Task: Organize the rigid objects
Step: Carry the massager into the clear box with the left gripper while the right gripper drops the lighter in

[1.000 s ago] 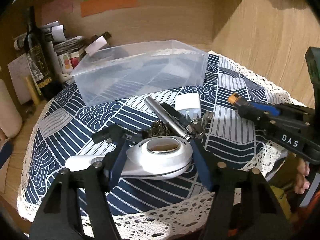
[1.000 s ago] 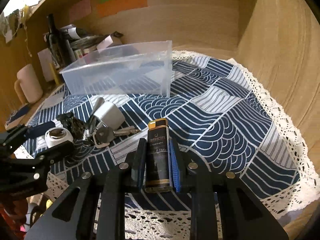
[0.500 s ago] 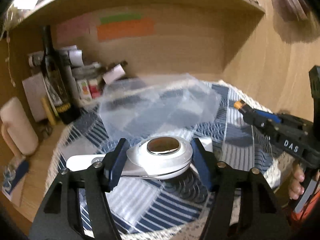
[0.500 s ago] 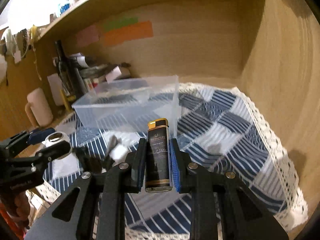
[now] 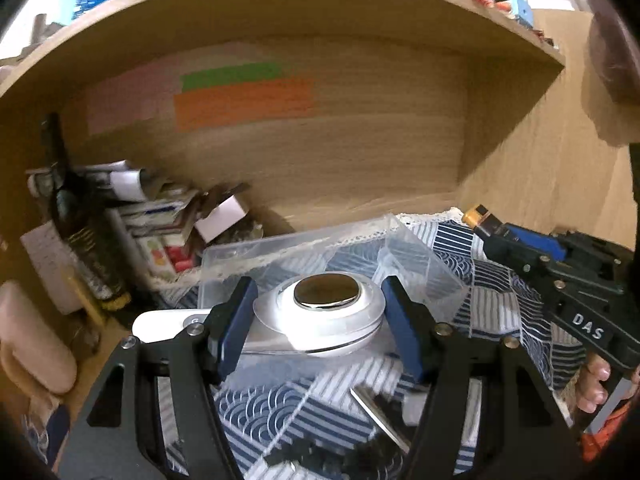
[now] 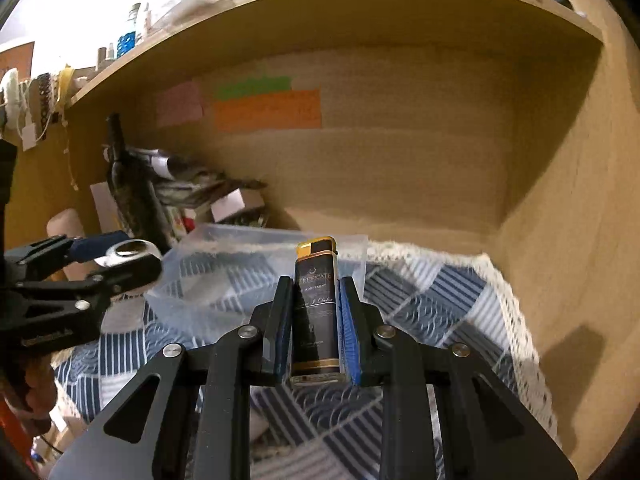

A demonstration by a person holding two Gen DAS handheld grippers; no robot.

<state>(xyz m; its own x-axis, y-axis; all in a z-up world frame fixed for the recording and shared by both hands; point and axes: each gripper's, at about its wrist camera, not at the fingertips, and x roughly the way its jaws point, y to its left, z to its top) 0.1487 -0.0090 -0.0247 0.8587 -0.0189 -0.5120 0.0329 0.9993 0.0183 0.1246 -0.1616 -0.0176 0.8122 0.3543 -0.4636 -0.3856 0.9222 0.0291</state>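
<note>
White gadget (image 5: 320, 316) being pinched by left gripper (image 5: 316, 320), lighter (image 6: 317, 312) being clamped by right gripper (image 6: 316, 336); both being held above the clear bin (image 5: 420, 264), likely for dropping in.

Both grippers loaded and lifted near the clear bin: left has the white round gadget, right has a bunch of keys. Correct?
Not quite. The right gripper is shut on a black and gold lighter, not keys, as the right wrist view shows. The rest holds: the left gripper grips the white round gadget, and both are up near the clear bin.
</note>
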